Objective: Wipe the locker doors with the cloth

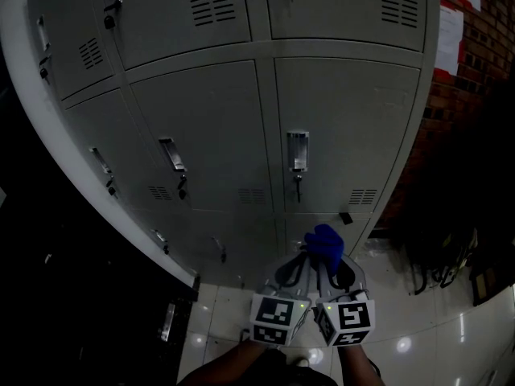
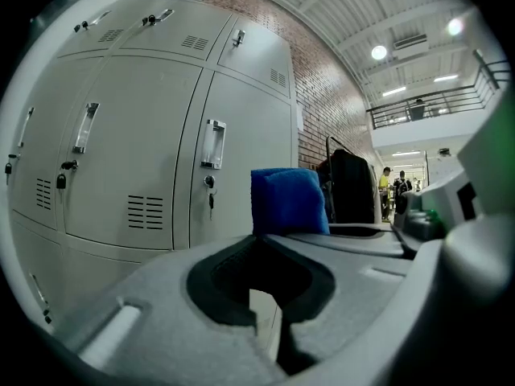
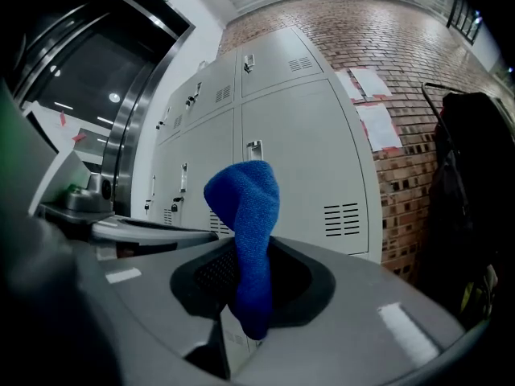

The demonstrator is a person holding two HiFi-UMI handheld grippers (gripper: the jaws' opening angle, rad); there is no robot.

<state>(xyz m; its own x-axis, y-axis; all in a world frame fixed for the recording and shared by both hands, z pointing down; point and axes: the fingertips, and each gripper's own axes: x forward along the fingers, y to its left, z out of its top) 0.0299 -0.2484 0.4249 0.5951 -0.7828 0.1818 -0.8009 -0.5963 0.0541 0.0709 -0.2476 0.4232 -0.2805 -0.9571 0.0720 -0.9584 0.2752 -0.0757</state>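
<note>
Right tool (image 3: 240,316) has its jaws pinched down on the blue cloth (image 3: 245,215), with a wad standing up past the tips and a tail hanging below. Left tool (image 2: 269,320), tight beside it, has its jaws brought together on nothing. Both sit low, and ahead of them stand the grey locker doors (image 1: 338,127), apart from the cloth, so there's no contact yet. The job now, I'd say, is the approach. Carry the right tool forward until the wad, not the jaw tips, meets the door straight ahead. Then press flat and sweep in overlapping strokes. Watch the handle (image 1: 297,151) and the key (image 1: 297,186) dangling under it, up and ahead of the tips, because the cloth could snag there. The grip looks narrow, so hard pressure may drag the cloth loose. Keep it light.
</note>
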